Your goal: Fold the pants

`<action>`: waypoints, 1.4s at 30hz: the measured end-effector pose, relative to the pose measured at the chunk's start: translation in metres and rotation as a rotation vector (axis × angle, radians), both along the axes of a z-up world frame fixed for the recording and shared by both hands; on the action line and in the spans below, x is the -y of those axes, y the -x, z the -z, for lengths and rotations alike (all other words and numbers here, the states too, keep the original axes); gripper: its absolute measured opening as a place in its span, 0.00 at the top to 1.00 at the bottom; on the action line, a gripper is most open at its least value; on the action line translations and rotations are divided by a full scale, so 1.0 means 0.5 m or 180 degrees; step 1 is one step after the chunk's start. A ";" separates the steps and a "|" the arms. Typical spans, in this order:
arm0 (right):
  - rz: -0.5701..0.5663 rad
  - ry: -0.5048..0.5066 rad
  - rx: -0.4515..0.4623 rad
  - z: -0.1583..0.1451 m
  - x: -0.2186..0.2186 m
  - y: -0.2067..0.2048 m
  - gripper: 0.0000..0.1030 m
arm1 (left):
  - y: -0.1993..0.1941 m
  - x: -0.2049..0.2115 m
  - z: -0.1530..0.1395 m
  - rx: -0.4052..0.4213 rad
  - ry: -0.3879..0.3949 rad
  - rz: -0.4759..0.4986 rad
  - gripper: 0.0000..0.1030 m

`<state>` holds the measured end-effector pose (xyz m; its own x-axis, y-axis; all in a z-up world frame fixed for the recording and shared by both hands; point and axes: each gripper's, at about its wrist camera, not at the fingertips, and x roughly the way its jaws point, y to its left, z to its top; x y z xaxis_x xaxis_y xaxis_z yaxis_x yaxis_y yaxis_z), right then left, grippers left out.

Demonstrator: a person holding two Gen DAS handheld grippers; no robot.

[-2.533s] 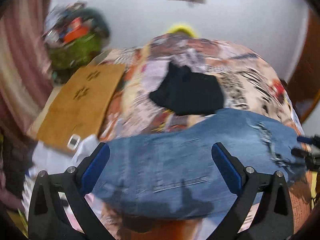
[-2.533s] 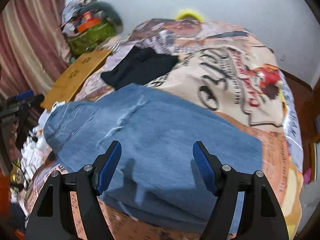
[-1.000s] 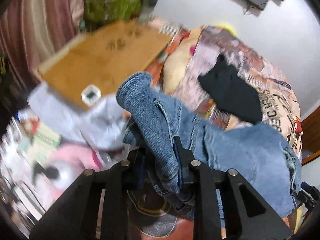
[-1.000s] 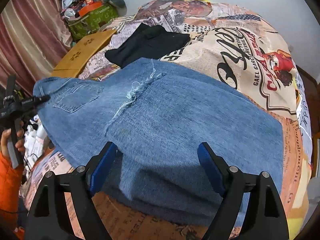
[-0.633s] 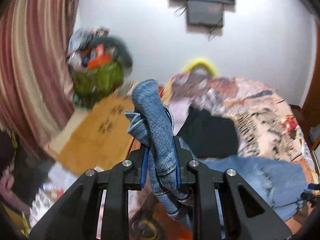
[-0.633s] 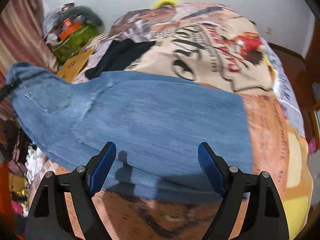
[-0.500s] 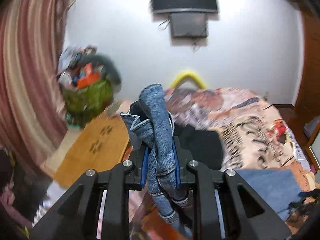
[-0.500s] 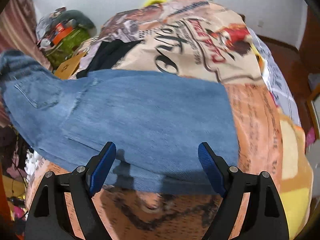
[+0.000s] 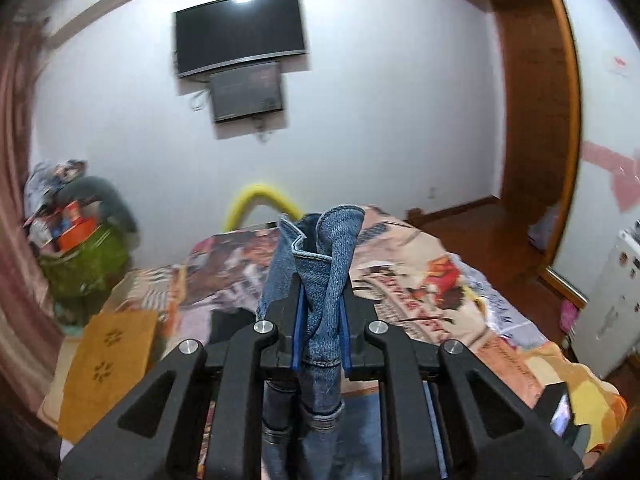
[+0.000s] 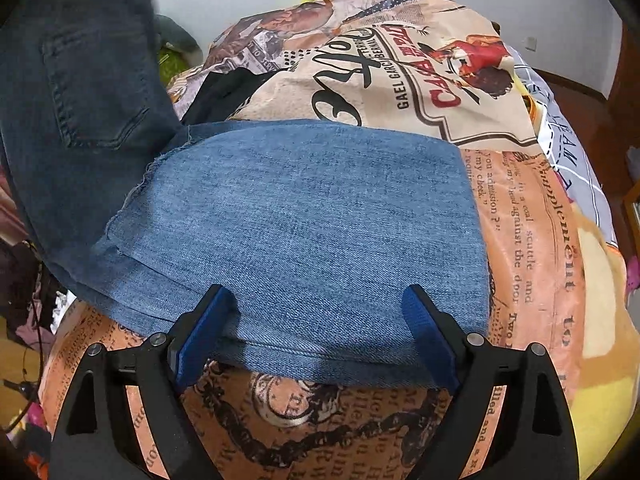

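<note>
My left gripper (image 9: 320, 330) is clenched on a bunched fold of the blue denim pants (image 10: 304, 216); its jaws have just been closing the last bit, and the blue rubber pads (image 9: 295, 328) press the cloth from both sides, with a stitched hem edge sticking up above them and more denim hanging below. That end of the pants is lifted off the bed: in the right wrist view it rises as a darker sheet at the upper left, back pocket (image 10: 96, 92) showing. My right gripper (image 10: 316, 320) stands released, its jaws having just been opening a little further; the two blue fingers (image 10: 428, 336) straddle the near edge of the leg part, which lies flat on the patchwork-print bedspread (image 10: 532, 240). Whether the fingertips touch the denim I cannot tell. The bedspread carries readable print: "GAEL GARCÍA BERNAL" and red letters "CASA" on a beige poster panel (image 10: 408, 52), and on the orange newsprint panel "Supplement to" with smaller words such as "a coal scuttle and the door". A black garment (image 10: 220, 92) lies beyond the denim. In the left wrist view a dark flat television (image 9: 240, 30) hangs on the white wall, and a tan board with cut-out patterns (image 9: 108, 364) lies at the left of the bed.
</note>
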<state>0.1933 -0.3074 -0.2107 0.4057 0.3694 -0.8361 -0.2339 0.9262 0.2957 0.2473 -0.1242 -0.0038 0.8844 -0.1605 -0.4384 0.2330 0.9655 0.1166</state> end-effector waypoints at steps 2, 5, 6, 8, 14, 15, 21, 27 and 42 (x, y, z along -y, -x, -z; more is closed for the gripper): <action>0.0004 -0.0024 0.0001 -0.001 0.001 0.001 0.15 | -0.002 0.044 0.008 -0.0048 -0.0036 0.0159 0.86; 0.0025 -0.0089 -0.0009 -0.008 0.011 0.004 0.16 | -0.005 0.105 0.032 -0.0132 -0.0132 0.0350 0.86; 0.0035 -0.0114 -0.0011 -0.012 0.017 0.006 0.17 | -0.008 0.122 0.043 -0.0180 -0.0150 0.0414 0.86; 0.0075 -0.0206 -0.0003 -0.024 0.035 0.016 0.17 | -0.010 0.155 0.072 -0.0326 -0.0183 0.0567 0.86; 0.0180 -0.0185 0.0012 -0.040 0.080 0.052 0.17 | -0.011 0.227 0.158 -0.0836 -0.0221 0.0979 0.86; 0.0196 -0.0180 -0.0003 -0.040 0.085 0.057 0.17 | -0.010 0.238 0.174 -0.0967 -0.0234 0.1056 0.85; 0.0257 -0.0228 -0.0082 -0.033 0.107 0.077 0.17 | 0.000 0.279 0.222 -0.1545 -0.0230 0.1450 0.58; 0.0252 -0.0237 -0.0155 -0.019 0.101 0.079 0.17 | 0.002 0.240 0.179 -0.1121 -0.0200 0.1277 0.13; 0.0078 -0.0138 -0.0339 0.004 0.053 0.067 0.17 | -0.271 -0.022 0.349 -0.1599 -0.0606 0.0078 0.05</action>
<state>0.1599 -0.3340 -0.2128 0.3246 0.3971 -0.8585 -0.1766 0.9171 0.3574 0.3826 -0.1131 -0.1784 0.5551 -0.0549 -0.8299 0.3275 0.9317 0.1574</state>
